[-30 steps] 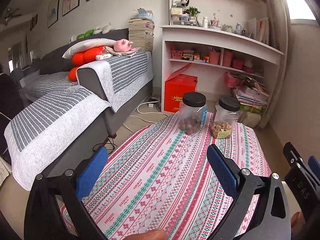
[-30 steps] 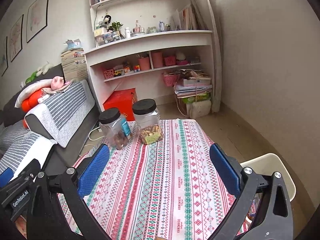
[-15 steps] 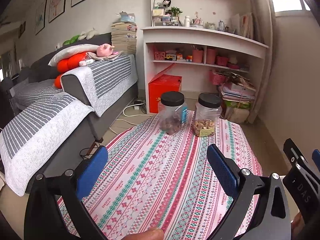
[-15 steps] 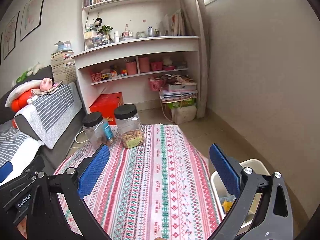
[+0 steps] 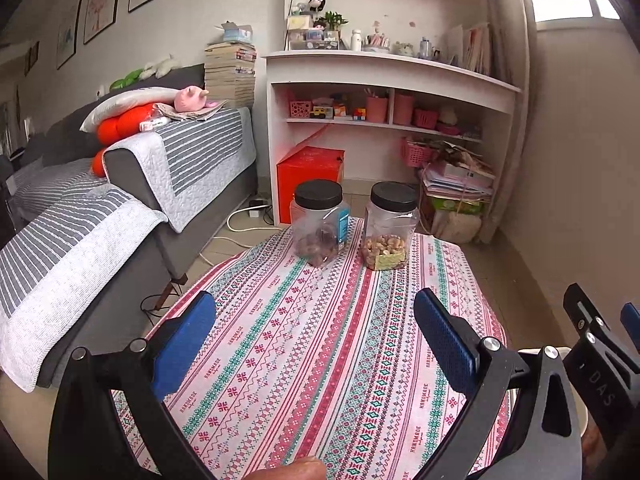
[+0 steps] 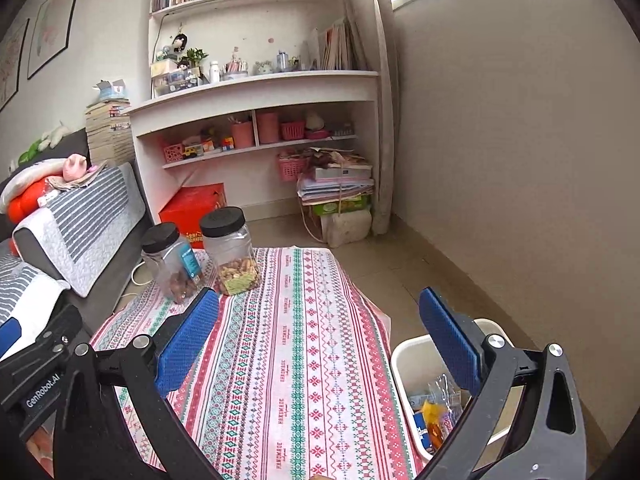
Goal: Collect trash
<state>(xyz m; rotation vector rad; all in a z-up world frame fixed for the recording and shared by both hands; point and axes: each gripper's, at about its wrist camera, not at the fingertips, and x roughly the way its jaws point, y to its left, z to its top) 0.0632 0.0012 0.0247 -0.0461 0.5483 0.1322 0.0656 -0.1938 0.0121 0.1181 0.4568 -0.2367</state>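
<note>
Jars (image 5: pixel 320 222), two, stand on one tablecloth (image 5: pixel 320 360); one bin (image 6: pixel 404 364) holds wrappers (image 6: pixel 436 416).

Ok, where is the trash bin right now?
The white bin shows in the right wrist view at lower right, on the floor beside the table's right edge, with wrappers inside, partly behind the open right gripper.
</note>
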